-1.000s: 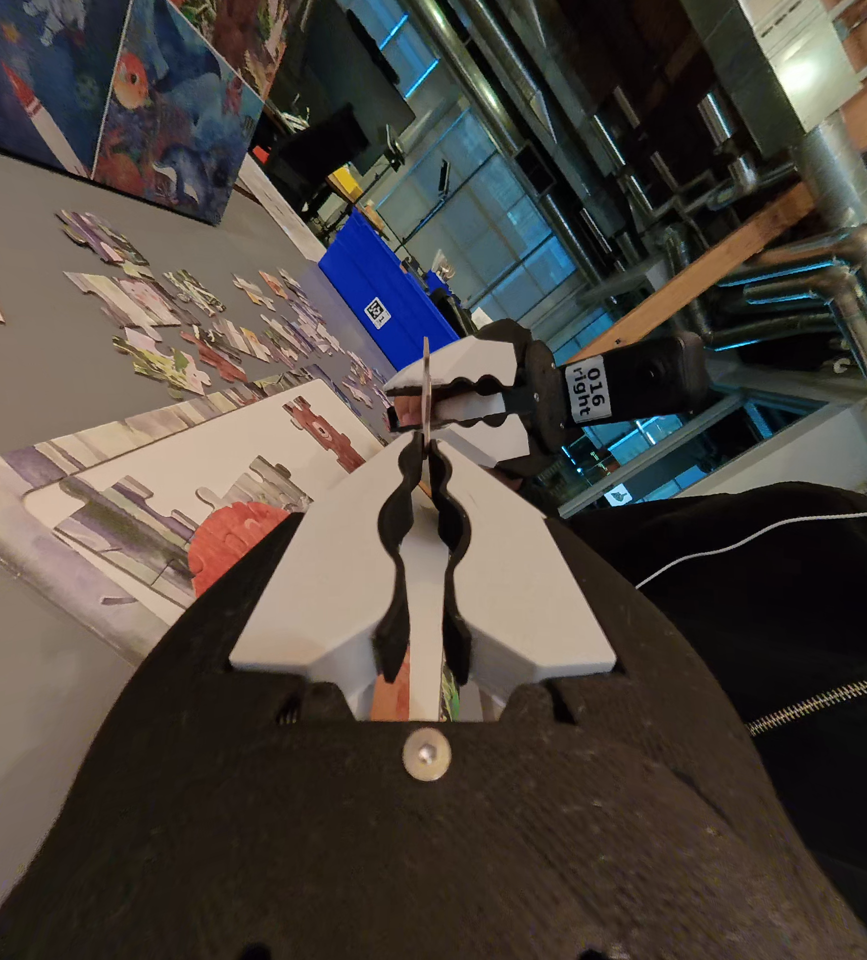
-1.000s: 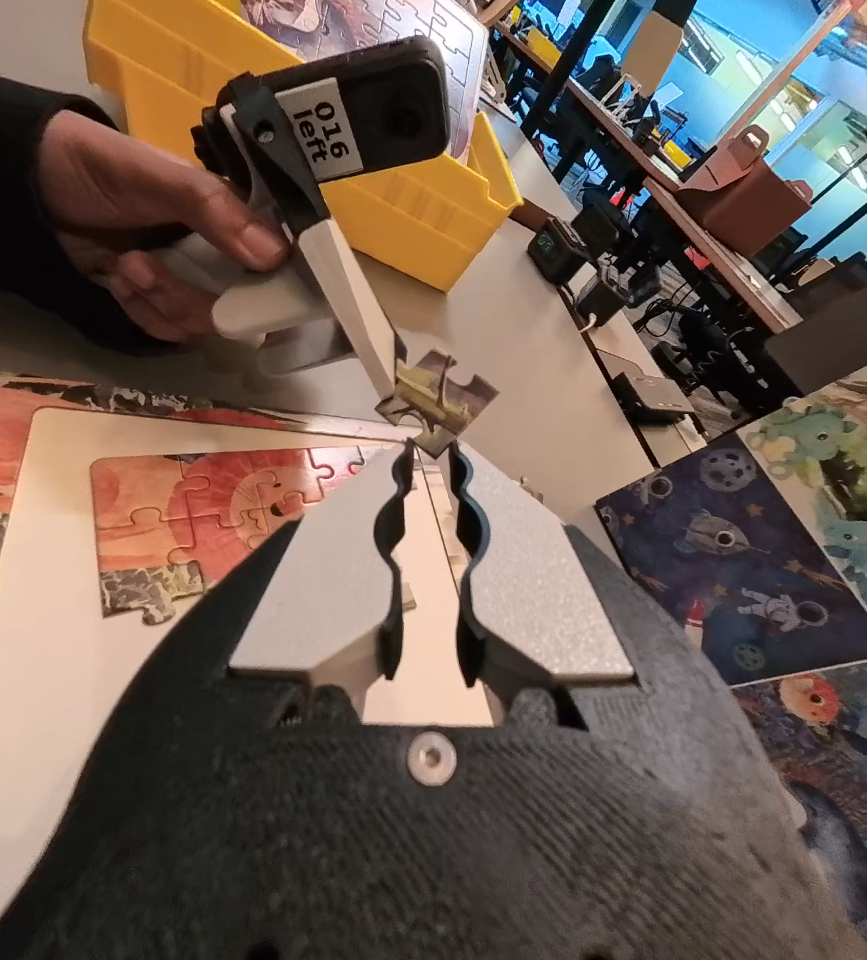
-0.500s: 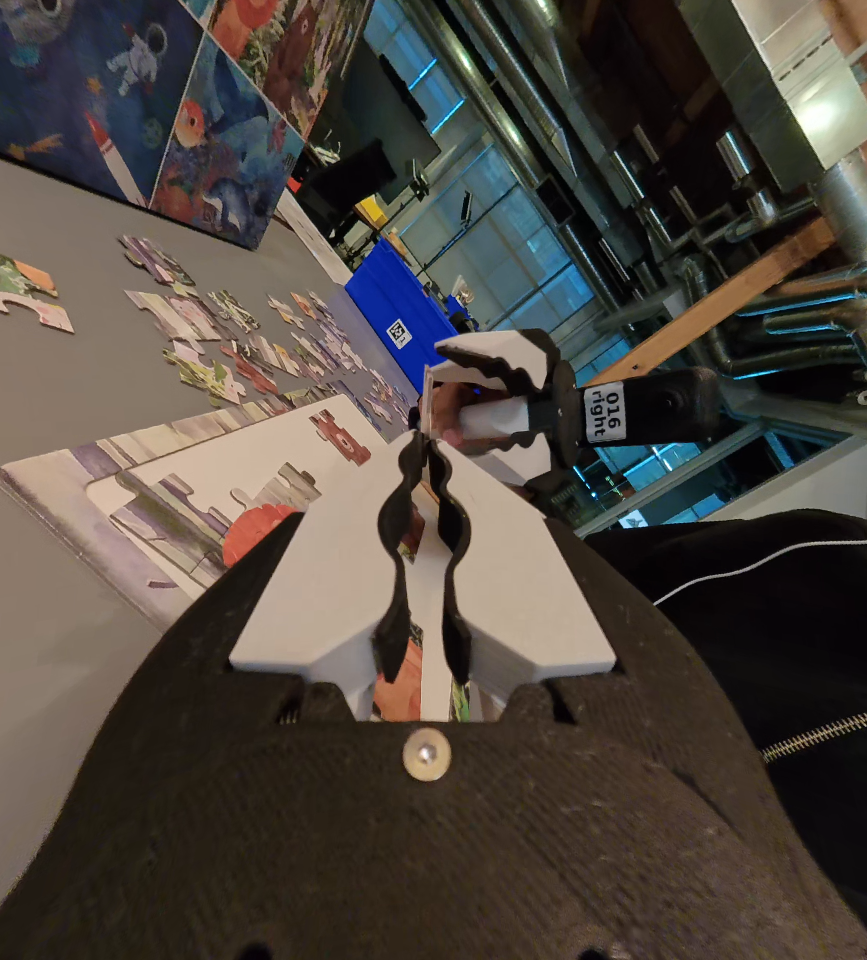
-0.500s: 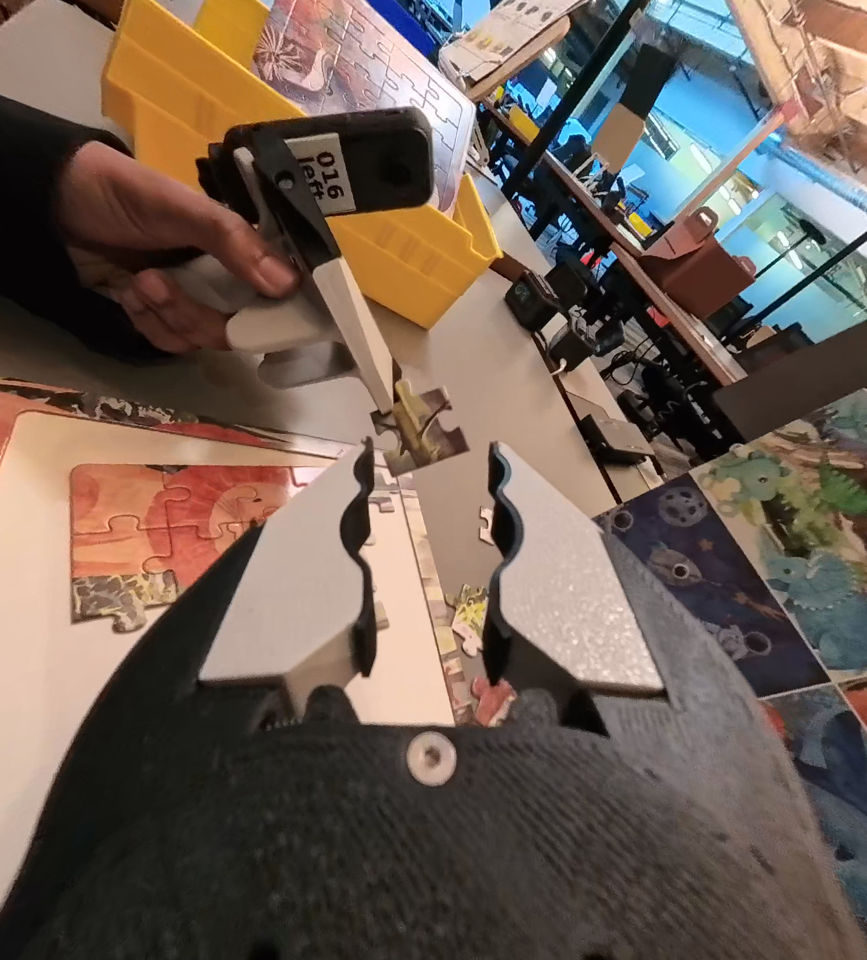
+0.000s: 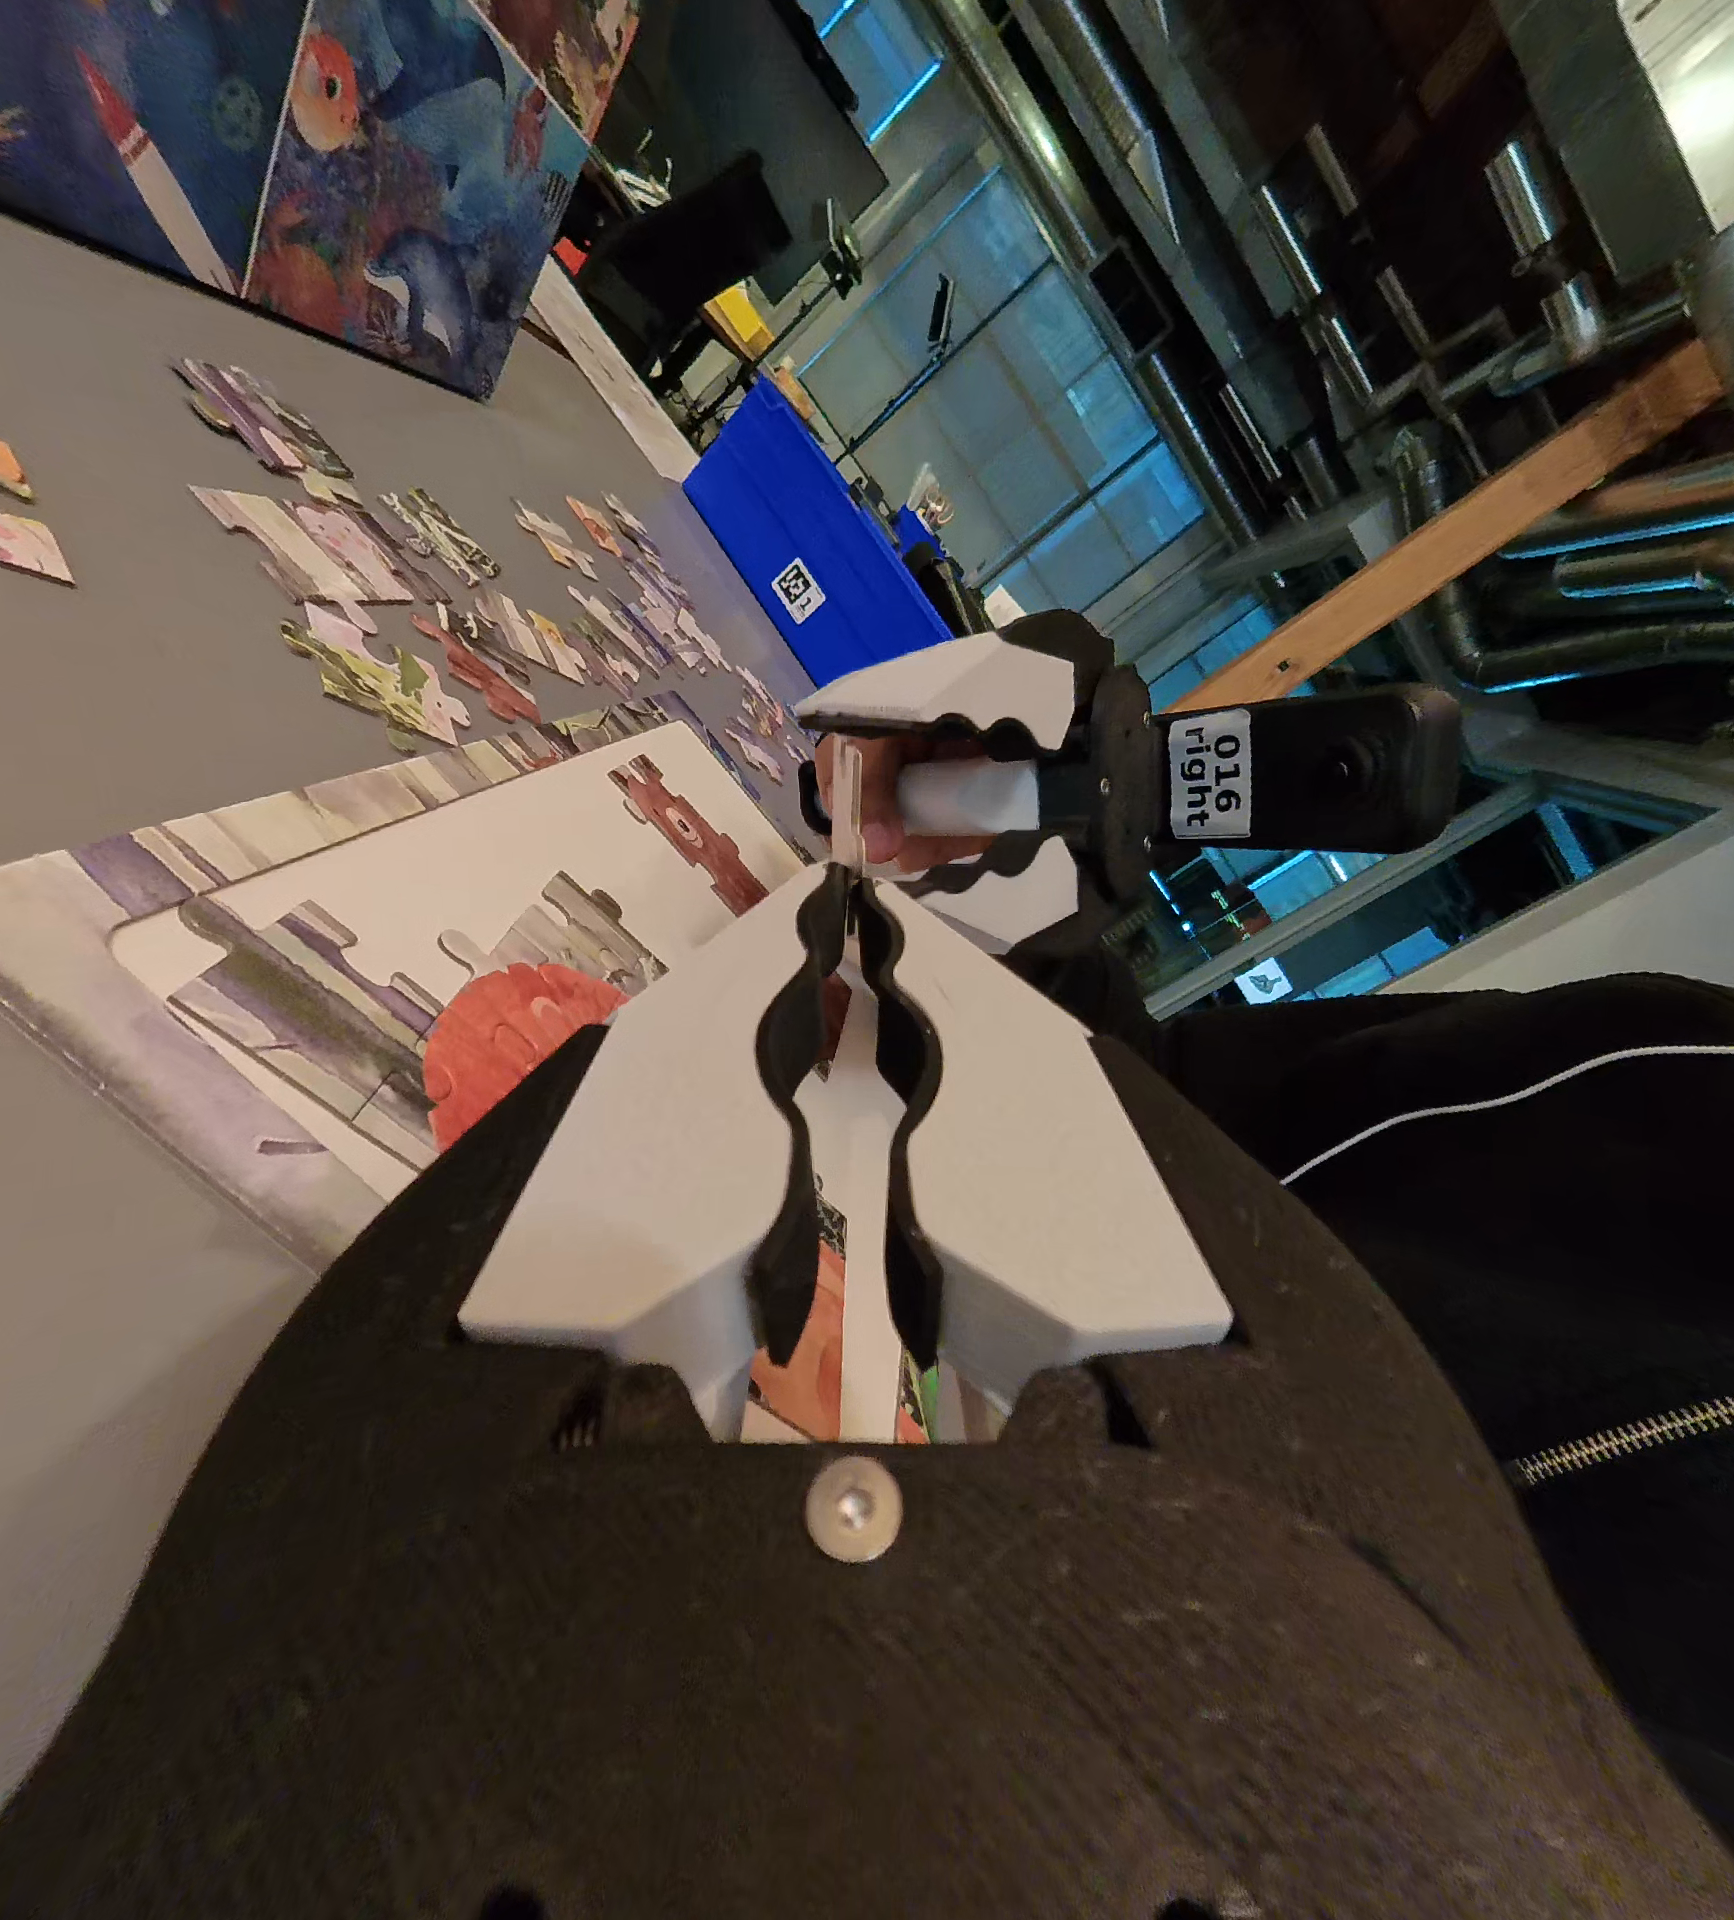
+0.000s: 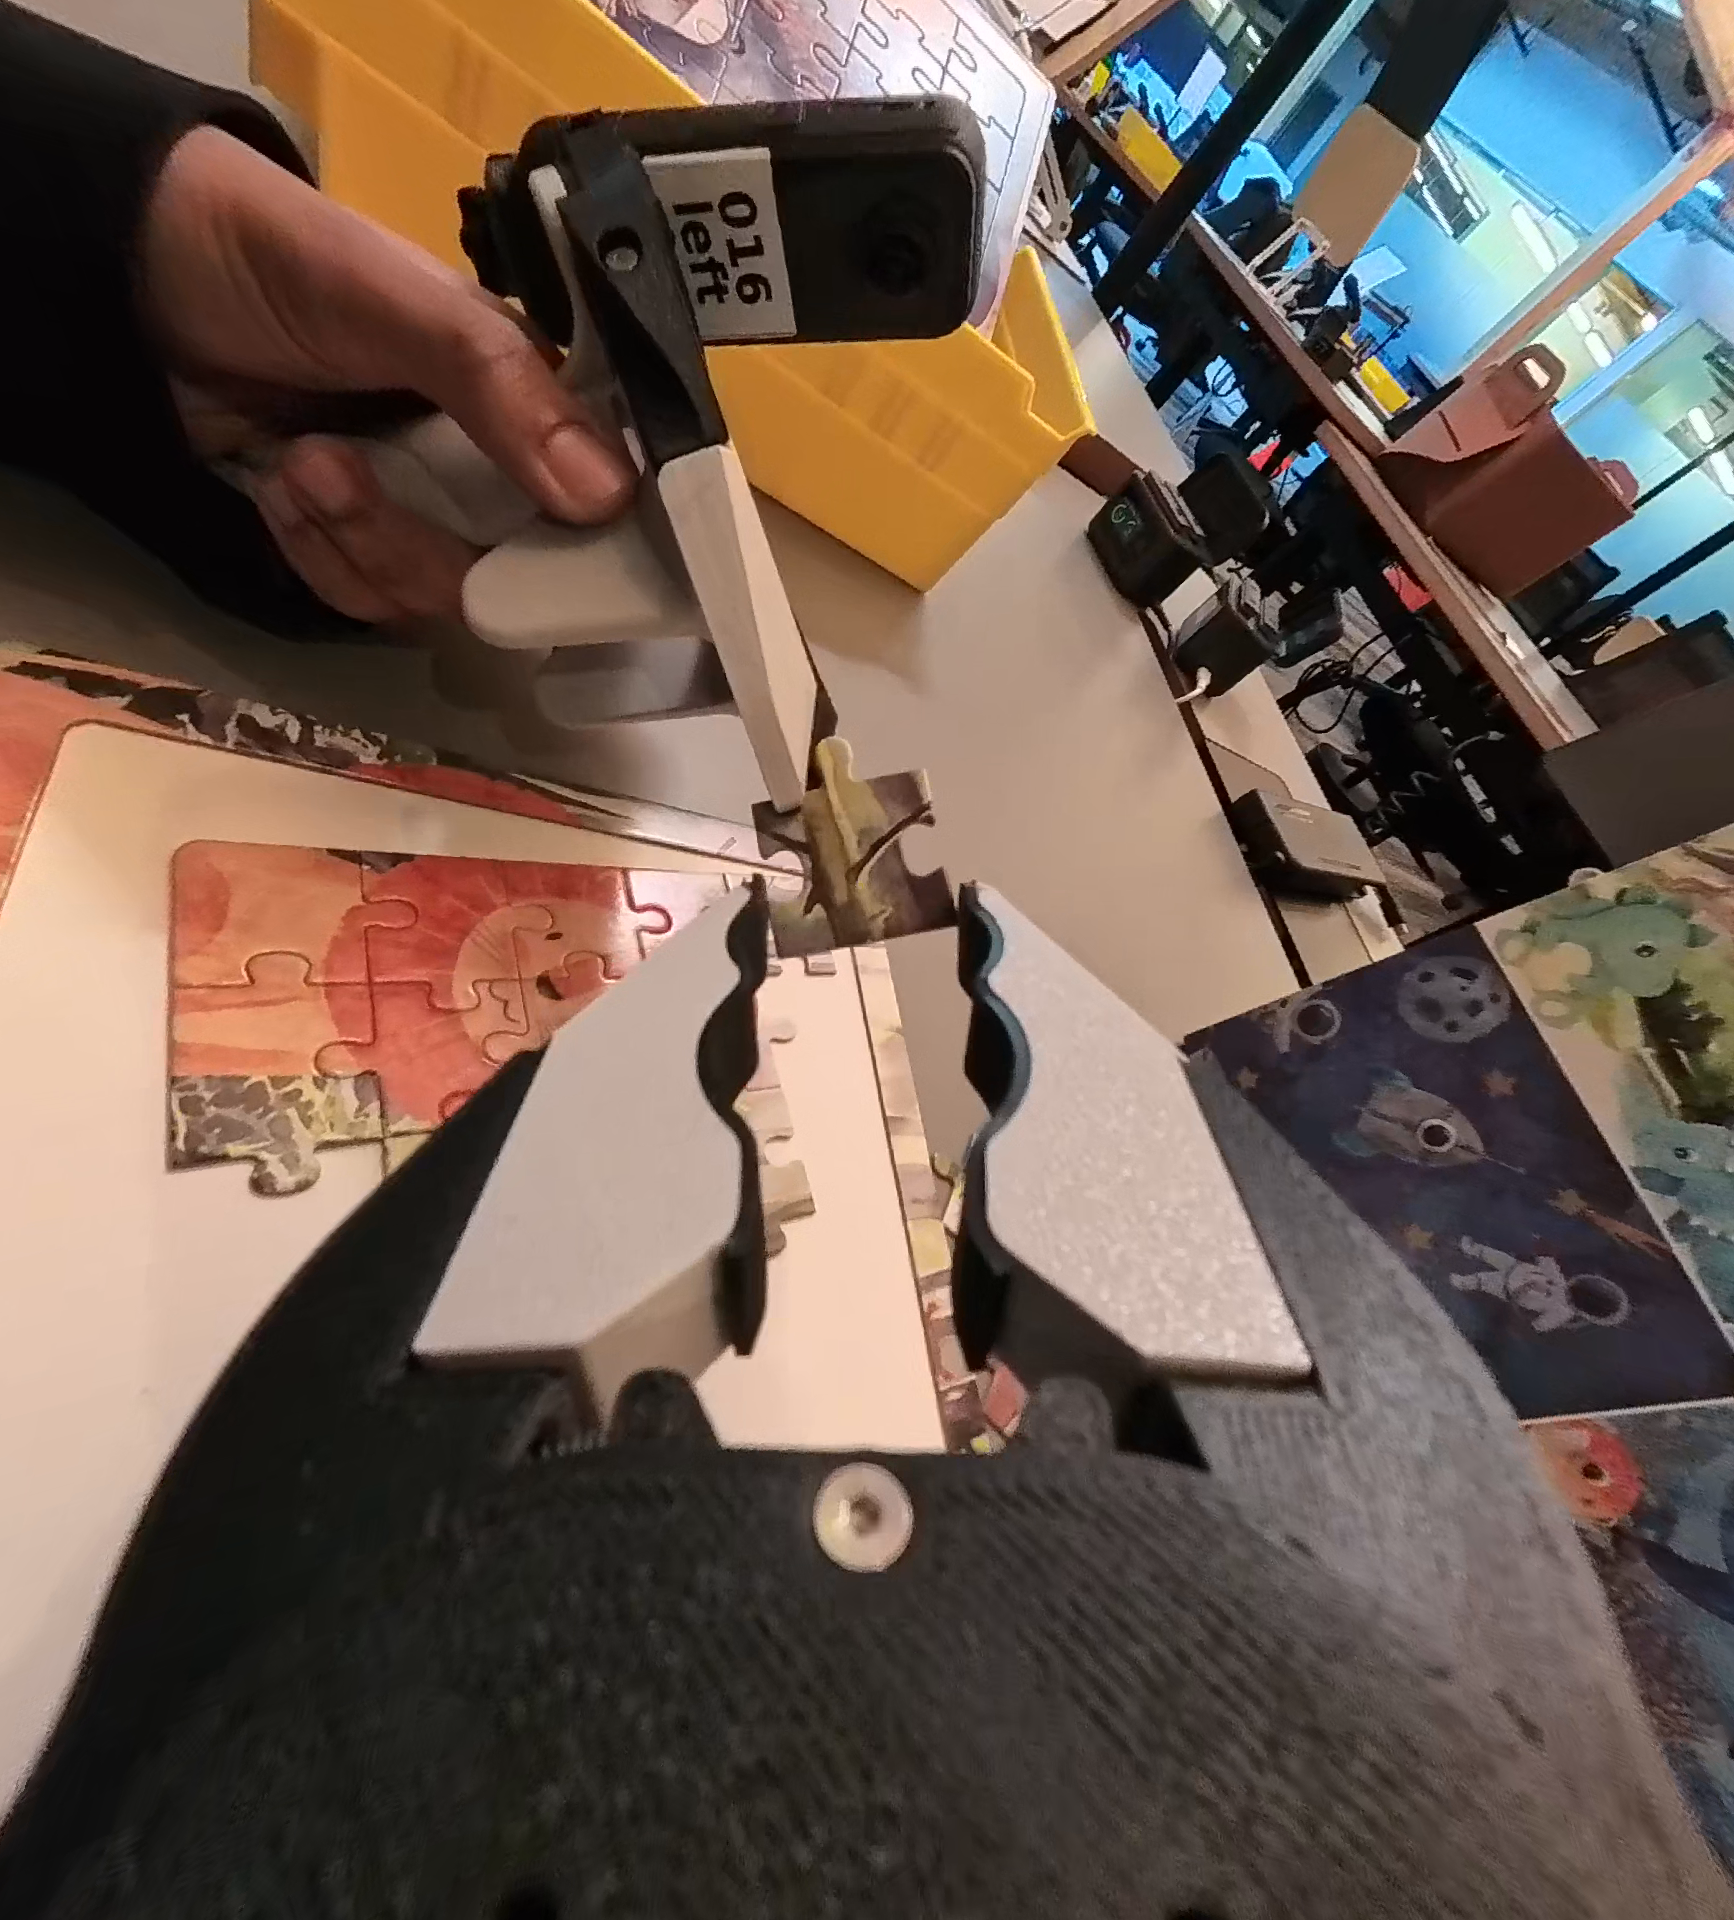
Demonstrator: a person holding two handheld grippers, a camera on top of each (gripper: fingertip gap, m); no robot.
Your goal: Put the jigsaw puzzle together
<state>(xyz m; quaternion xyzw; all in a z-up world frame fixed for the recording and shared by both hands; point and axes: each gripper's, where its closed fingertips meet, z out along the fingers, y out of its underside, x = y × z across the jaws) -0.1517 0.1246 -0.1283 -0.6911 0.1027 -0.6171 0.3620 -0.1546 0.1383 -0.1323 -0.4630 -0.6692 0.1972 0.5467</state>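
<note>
A white label (image 5: 1211,774) printed in black sits on the black camera (image 5: 1362,769) mounted on the right claw (image 5: 842,800), at 2 o'clock in the left wrist view. In the right wrist view, at 12 o'clock, a matching label (image 6: 728,265) sits on the left claw (image 6: 788,805)'s camera (image 6: 894,249). Beyond the worktop (image 5: 115,675), a blue bin (image 5: 821,499) carries a white sticker (image 5: 798,592) with a black square code.

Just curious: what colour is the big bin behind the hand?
Bright yellow. The yellow plastic bin shows best in the right wrist view, standing behind the left gripper.
</note>
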